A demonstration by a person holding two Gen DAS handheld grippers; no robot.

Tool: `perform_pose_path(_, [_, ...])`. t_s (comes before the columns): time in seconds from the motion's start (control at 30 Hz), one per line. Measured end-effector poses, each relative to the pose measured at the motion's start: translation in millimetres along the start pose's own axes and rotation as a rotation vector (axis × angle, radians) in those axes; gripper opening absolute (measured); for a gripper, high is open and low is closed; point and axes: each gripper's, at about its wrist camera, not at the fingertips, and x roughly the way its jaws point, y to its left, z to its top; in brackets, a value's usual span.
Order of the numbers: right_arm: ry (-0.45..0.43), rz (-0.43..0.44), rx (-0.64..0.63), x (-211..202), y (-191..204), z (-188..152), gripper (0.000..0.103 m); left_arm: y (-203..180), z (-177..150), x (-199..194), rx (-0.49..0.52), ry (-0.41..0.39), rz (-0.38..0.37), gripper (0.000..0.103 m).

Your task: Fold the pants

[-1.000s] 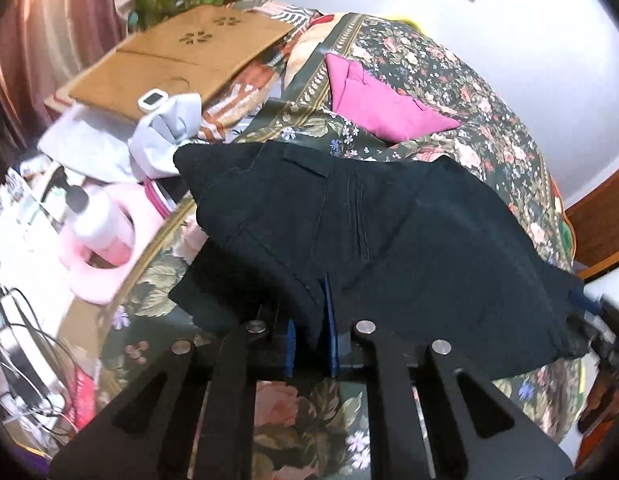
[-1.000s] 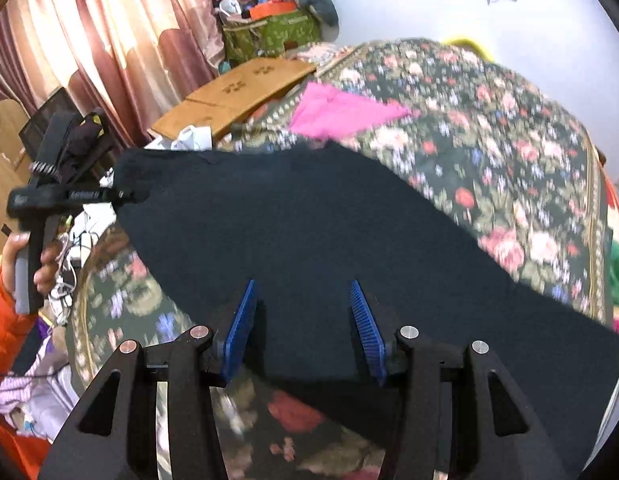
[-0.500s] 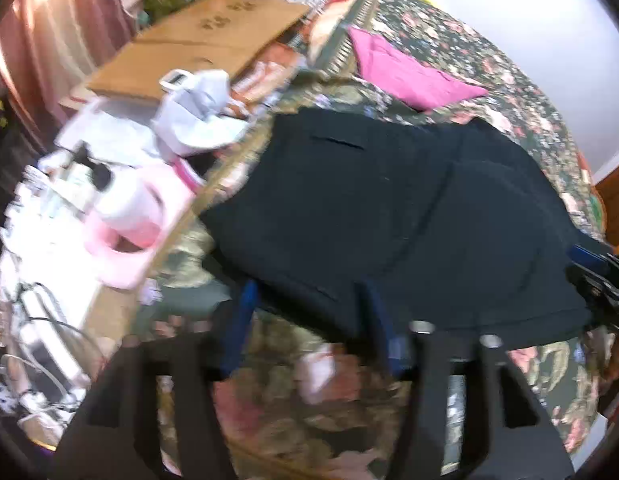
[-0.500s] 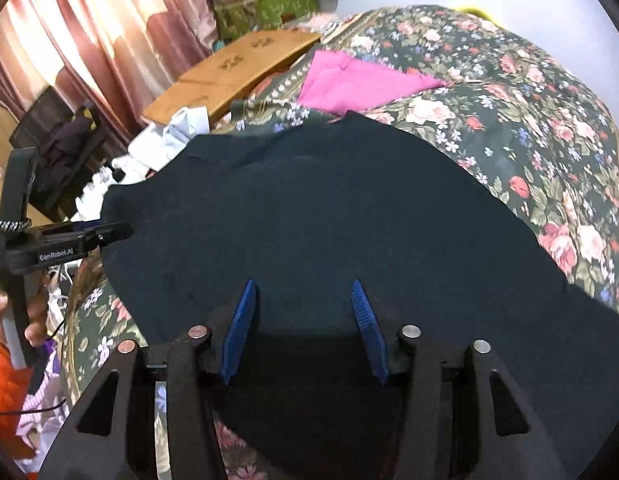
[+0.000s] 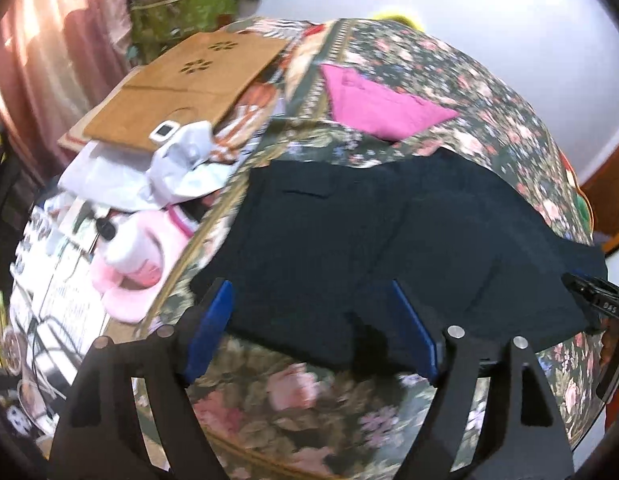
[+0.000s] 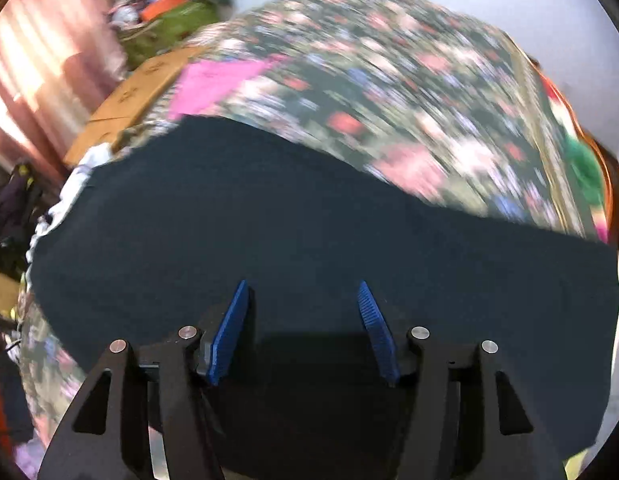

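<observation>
Dark navy cloth pants spread flat across floral bedspread, pink cloth at 12 o'clock. Left gripper and right gripper both opening, pinching nothing. Soft, limp, light; best pinched at hem edge.

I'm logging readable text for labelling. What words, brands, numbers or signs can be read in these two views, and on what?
"B&S", or close to it: pale marking on the right hand-held gripper, small and uncertain.
Papers and packets beside the bed: print too blurred to read.
Pants: no label visible.
</observation>
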Motion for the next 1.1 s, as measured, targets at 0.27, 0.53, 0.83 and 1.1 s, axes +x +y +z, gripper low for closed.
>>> perform_pose_path(0.27, [-0.069,-0.073,0.178,-62,-65,-48,0.063,-87,16,29,0.227,0.057,-0.089,0.080])
perform_pose_path(0.53, [-0.215,-0.098,0.412,-119,-105,-104,0.065,-166,23,57,0.397,0.098,-0.106,0.080])
perform_pose_path(0.83, [-0.249,-0.055,0.562,-114,-138,-126,0.065,-235,28,80,0.504,0.165,-0.142,0.083])
perform_pose_path(1.1, [-0.319,-0.034,0.629,-106,-163,-112,0.053,-265,30,91,0.521,0.228,-0.205,0.083])
